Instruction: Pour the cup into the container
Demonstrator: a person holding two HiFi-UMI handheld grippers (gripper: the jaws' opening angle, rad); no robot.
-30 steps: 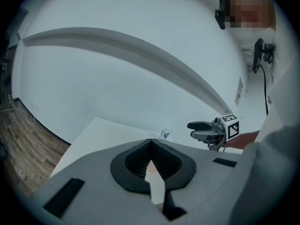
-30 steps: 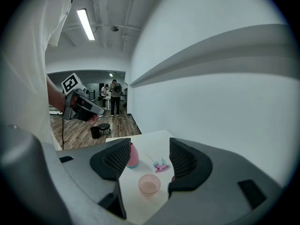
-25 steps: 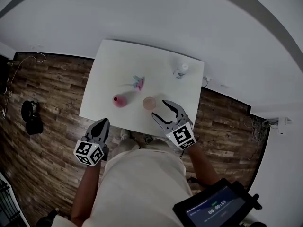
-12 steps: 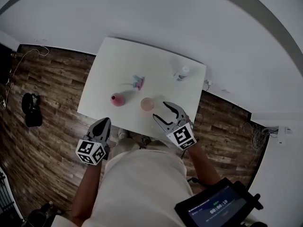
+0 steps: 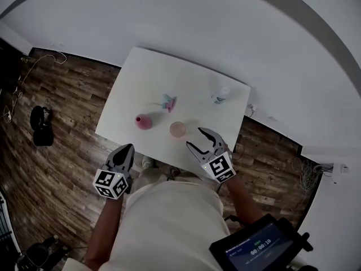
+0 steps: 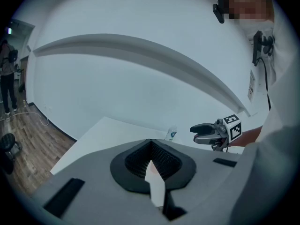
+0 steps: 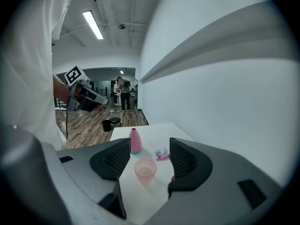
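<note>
A translucent pink cup (image 5: 177, 130) (image 7: 145, 168) stands near the front edge of the white table (image 5: 148, 75). Left of it is a pink vase-shaped container (image 5: 143, 121) (image 7: 135, 141). My right gripper (image 5: 198, 140) (image 7: 149, 156) is open just right of the cup; in the right gripper view the cup sits a little ahead of the gap between the jaws, untouched. My left gripper (image 5: 126, 149) (image 6: 150, 159) hangs off the table's front edge with its pads together and nothing in them. The left gripper (image 7: 87, 96) also shows in the right gripper view.
A small pink and teal object (image 5: 168, 103) (image 7: 162, 153) lies behind the cup. A small white bottle (image 5: 221, 95) (image 6: 172, 134) stands at the table's far right. Wooden floor surrounds the table, with a dark object (image 5: 40, 127) on it at left. People stand far off.
The right gripper has sunk a little beside the cup, jaws equally wide. The left gripper has stayed roughly in place. The head camera has shifted slightly.
</note>
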